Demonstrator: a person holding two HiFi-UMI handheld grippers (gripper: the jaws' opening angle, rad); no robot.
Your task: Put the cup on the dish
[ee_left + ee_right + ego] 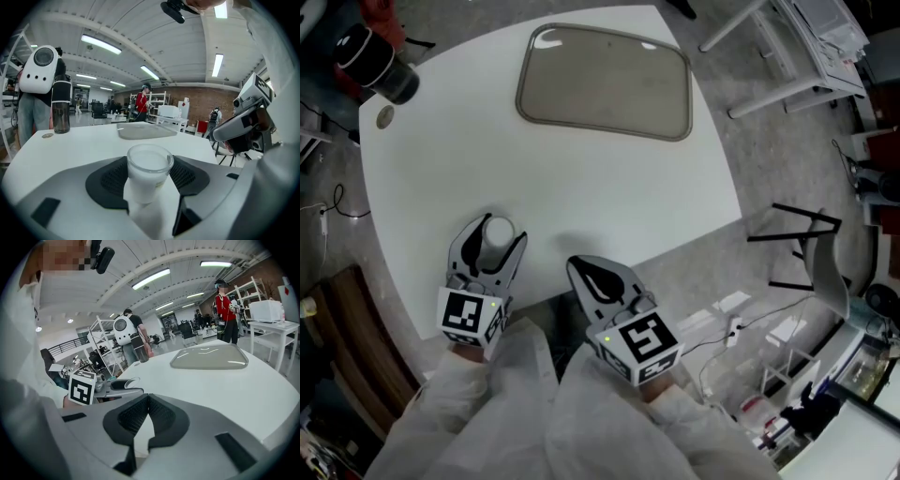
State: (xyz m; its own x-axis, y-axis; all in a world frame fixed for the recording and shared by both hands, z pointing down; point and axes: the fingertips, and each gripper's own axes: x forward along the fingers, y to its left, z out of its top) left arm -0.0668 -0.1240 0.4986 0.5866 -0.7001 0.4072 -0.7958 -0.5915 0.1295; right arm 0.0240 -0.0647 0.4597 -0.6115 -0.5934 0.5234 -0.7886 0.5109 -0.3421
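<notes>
1. Nearest the person, the right gripper hovers at the near edge of the table. It could get in the way if it swings left towards the cup. Its jaws are pressed together with nothing between them.
2. Just beyond it and to the left, the left gripper has the cup, a pale, open-topped one standing upright. The likeliest trouble seems to be a slip or tilt, because the pads meet only a narrow band of smooth, rounded wall. The jaws are parted just to the cup's width, with a pad against each side. I cannot tell whether its base is on the table or just off it.
3. Past the cup lies a bare stretch of tabletop. A low carry across it might drag or catch the base.
4. At the far side sits the dish, a shallow grey tray with nothing on it, well apart from the cup. Its raised rim could tip a cup set down short.
5. Farthest, at the left corner, stands a dark bottle, clear of the direct line from cup to dish.
</notes>
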